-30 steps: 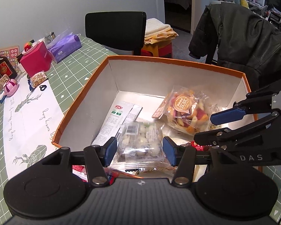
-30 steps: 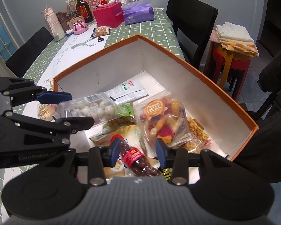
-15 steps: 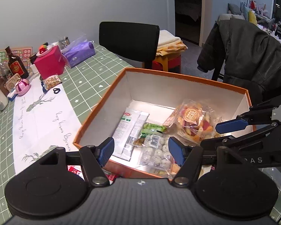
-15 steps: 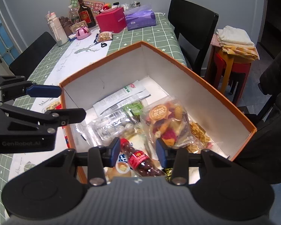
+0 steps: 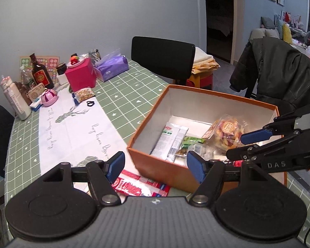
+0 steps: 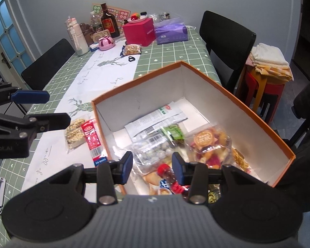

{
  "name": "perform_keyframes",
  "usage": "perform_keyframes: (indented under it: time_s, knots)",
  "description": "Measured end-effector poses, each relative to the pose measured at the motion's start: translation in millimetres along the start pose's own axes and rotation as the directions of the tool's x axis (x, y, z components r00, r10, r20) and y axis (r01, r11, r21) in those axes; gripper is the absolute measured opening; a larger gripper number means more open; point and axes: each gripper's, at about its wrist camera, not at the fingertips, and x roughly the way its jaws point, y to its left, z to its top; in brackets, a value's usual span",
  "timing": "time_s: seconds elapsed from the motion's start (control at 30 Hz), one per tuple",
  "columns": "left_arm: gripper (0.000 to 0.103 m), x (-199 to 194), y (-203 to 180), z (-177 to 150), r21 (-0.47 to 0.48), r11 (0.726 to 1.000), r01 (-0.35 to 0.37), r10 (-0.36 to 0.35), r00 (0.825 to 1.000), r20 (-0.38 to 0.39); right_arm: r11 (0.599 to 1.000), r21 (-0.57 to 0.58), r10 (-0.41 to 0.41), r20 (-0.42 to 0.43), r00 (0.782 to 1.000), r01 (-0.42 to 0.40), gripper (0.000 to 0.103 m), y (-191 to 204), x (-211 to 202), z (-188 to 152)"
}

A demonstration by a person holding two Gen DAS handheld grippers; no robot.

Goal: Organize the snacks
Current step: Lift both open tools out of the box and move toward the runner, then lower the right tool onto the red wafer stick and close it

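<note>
An orange box [image 5: 155,166] [image 6: 237,98] holds several snacks. Among them are a clear bag of white round sweets [image 6: 155,150] [image 5: 204,150], a dried-fruit bag [image 5: 227,130] [image 6: 208,146], a white sachet [image 5: 171,140] and a green packet [image 6: 173,132]. My left gripper [image 5: 156,166] [image 6: 41,109] hangs back from the box's near corner, its jaws opening with nothing between them. My right gripper [image 6: 152,165] [image 5: 235,146] hovers over the box with its jaws partly apart, above a red-capped bottle [image 6: 169,175] without touching it. Outside the box lie a red-and-white packet [image 5: 138,186] [image 6: 92,138] and a nut bar bag [image 6: 74,134].
A green checked cloth with a white runner [image 5: 72,128] covers the table. A pink box [image 5: 80,76], purple tissue pack [image 5: 111,66], bottles and small items crowd the far end. Black chairs [image 5: 163,55], a stool with towels [image 6: 266,66] and a draped jacket [image 5: 279,72] surround the table.
The left gripper let go of the bag of white sweets, which now lies in the box, then widened and drew back and up. The right gripper rose a little.
</note>
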Motion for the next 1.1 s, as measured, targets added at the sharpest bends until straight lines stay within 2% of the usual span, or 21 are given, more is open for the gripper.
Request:
perform_keyframes:
  time_s: [0.17, 0.3, 0.43, 0.57, 0.7, 0.83, 0.97, 1.1]
  knots:
    - [0.085, -8.5, 28.4, -20.4, -0.058, 0.998, -0.023, 0.023, 1.0, 0.004, 0.998, -0.061, 0.008, 0.002, 1.0, -0.008, 0.041, 25.0, 0.4, -1.4]
    - [0.085, -6.7, 55.1, -46.6, -0.139, 0.99, -0.032, 0.033, 0.999, 0.003, 0.994, -0.11, 0.016, 0.013, 1.0, -0.015, 0.044, 44.3, 2.1, -3.1]
    - [0.085, 1.6, 74.3, -72.6, -0.173, 0.983, -0.062, 0.059, 0.998, -0.023, 0.988, -0.155, 0.032, 0.018, 0.999, -0.029, 0.046, 61.7, 5.4, -6.0]
    - [0.085, 14.2, 93.0, -93.7, -0.227, 0.972, -0.06, 0.052, 0.998, -0.044, 0.979, -0.201, 0.036, 0.008, 0.999, -0.033, 0.046, 81.8, 14.0, -9.2]
    - [0.085, 31.8, 102.0, -105.5, -0.225, 0.971, -0.083, 0.072, 0.996, -0.056, 0.967, -0.252, 0.043, -0.001, 0.999, -0.042, 0.046, 102.2, 24.3, -16.3]
    - [0.085, 46.6, 111.1, -114.7, -0.257, 0.961, -0.104, 0.095, 0.994, -0.049, 0.954, -0.299, 0.04, -0.004, 0.999, -0.04, 0.046, 120.4, 45.2, -26.7]
    - [0.086, 60.8, 117.6, -120.5, -0.284, 0.953, -0.105, 0.102, 0.994, -0.025, 0.938, -0.346, -0.001, -0.01, 1.0, -0.002, 0.046, 132.1, 74.7, -37.2]
    - [0.087, 74.7, 118.8, -121.3, -0.272, 0.958, -0.094, 0.095, 0.995, -0.01, 0.926, -0.377, -0.04, -0.005, 0.999, 0.035, 0.046, 139.4, 101.8, -42.6]
